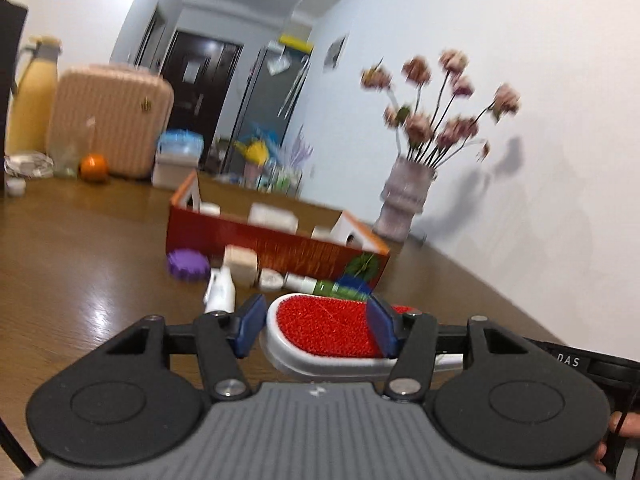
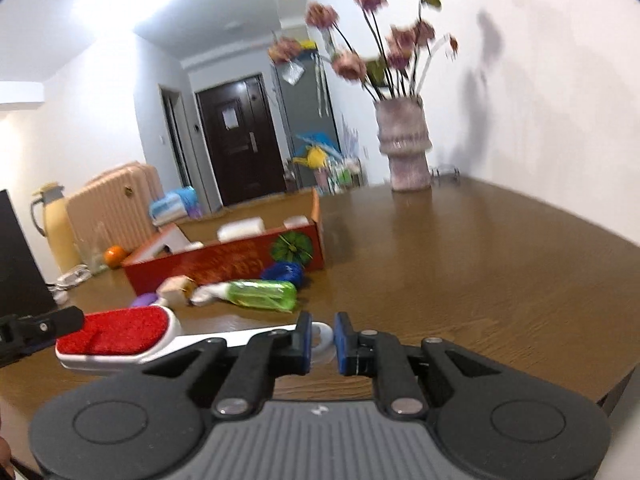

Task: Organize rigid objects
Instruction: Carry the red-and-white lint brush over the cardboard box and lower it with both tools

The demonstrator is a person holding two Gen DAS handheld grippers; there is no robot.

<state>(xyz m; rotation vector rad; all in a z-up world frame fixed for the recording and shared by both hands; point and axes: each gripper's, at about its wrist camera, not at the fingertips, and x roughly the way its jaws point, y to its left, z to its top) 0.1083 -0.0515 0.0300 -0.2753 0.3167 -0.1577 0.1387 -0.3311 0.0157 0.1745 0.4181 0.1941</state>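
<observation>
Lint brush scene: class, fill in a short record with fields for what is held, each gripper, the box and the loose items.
Held: lint brush, red pad up, above the table
Left gripper: around the brush head
Right gripper: shut on the handle's ring end
Box: red, open, white items inside
Loose items by box: green bottle, purple lid, white bottle

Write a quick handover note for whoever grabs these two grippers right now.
Left gripper: around the lint brush head, grip unclear.
Right gripper: shut on the brush's handle ring.
Brush is above the table.
Done: white items already in the red box.
Left: the brush, green bottle, purple lid, blue item, beige block.
</observation>
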